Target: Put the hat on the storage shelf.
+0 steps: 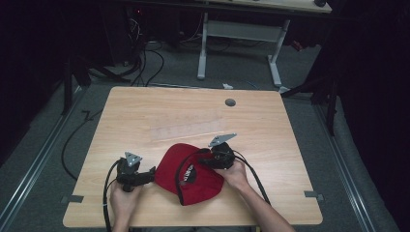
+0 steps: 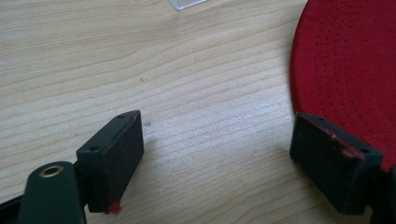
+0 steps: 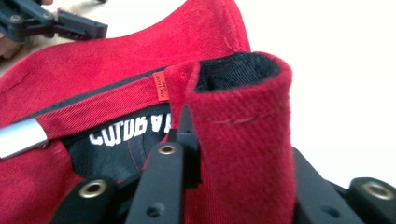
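A red cap (image 1: 193, 175) lies upside down on the wooden table (image 1: 145, 116), near its front edge, with its dark lining and white lettering showing. My right gripper (image 1: 207, 161) is shut on a folded piece of the cap's rim (image 3: 243, 121), pinched between the jaws. My left gripper (image 1: 151, 174) sits just left of the cap. It is open, and its right finger (image 2: 334, 161) rests at the edge of the red brim (image 2: 345, 70), with bare wood between the jaws. In the right gripper view the left gripper (image 3: 70, 23) shows beyond the cap.
A grey round plug (image 1: 230, 102) sits in the table's far side. A clear tape patch (image 1: 186, 128) lies mid-table. Beyond the table stand a white desk frame (image 1: 237, 34) and floor cables (image 1: 145, 58). Cables trail from both grippers over the front edge.
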Motion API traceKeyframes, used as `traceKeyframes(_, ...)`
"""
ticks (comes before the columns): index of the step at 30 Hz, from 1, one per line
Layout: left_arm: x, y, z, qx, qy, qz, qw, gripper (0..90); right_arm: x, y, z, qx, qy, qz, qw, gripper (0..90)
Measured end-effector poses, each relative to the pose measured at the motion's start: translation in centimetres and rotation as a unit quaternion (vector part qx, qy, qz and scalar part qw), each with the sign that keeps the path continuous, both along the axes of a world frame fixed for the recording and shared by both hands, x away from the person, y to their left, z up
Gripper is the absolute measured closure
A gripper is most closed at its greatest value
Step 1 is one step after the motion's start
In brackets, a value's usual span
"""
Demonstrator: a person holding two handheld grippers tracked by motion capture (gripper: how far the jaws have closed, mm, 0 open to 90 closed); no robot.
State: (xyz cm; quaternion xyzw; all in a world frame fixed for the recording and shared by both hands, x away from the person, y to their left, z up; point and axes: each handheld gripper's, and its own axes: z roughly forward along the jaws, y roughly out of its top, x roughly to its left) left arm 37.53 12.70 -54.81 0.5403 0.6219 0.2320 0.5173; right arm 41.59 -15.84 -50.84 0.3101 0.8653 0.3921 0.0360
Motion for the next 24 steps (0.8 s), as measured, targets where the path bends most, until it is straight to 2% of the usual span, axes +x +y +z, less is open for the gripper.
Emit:
traceKeyframes(5,0.0,0.0,0.0,0.0,0.0,0.0,1.0,17.8,-0.3,-0.4,0.4,0.004,0.008,0.014,0.9999,83.6)
traceKeyframes(12,0.0,0.0,0.0,0.0,0.0,0.0,1.0,17.7,-1.1,-1.1,1.4,0.014,0.007,0.021,0.9997,85.2)
traceKeyframes(17,0.0,0.0,0.0,-0.001,0.0,0.001,1.0,17.7,-1.5,-2.2,2.5,0.03,0.011,0.009,0.9995,85.6)
traceKeyframes(24,0.0,0.0,0.0,-0.001,0.0,0.0,1.0,17.7,-2.3,-4.0,4.3,0.046,0.004,-0.011,0.9989,85.7)
